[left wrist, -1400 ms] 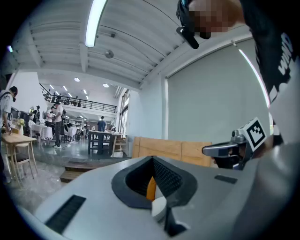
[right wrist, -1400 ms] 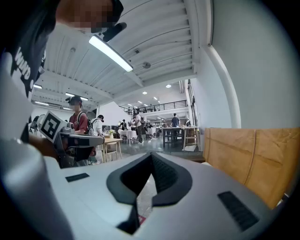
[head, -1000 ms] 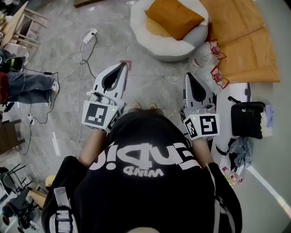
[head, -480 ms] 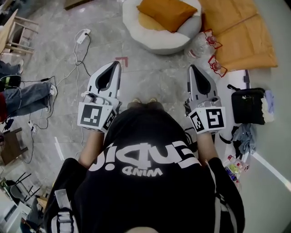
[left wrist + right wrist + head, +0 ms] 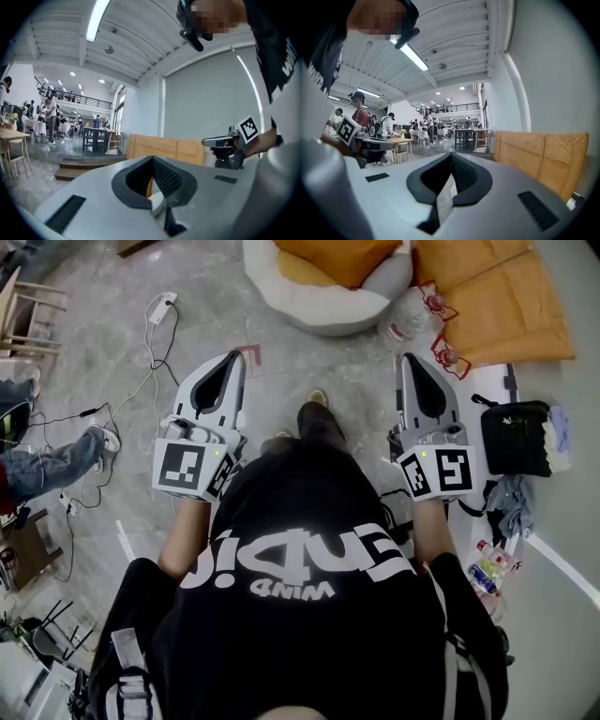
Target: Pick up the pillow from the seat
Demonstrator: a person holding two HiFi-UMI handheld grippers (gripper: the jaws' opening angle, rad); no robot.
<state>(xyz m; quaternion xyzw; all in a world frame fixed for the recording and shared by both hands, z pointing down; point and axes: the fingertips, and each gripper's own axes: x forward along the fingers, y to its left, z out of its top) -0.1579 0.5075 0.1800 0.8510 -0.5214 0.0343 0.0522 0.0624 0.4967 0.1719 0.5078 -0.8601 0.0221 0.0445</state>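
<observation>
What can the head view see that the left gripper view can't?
Only the head view shows the black bag and the white power strip down on the floor. Only the left gripper view shows the long ceiling light and the people far off in the hall. Both show the right tool, shut and holding nothing, and the tan pads.
</observation>
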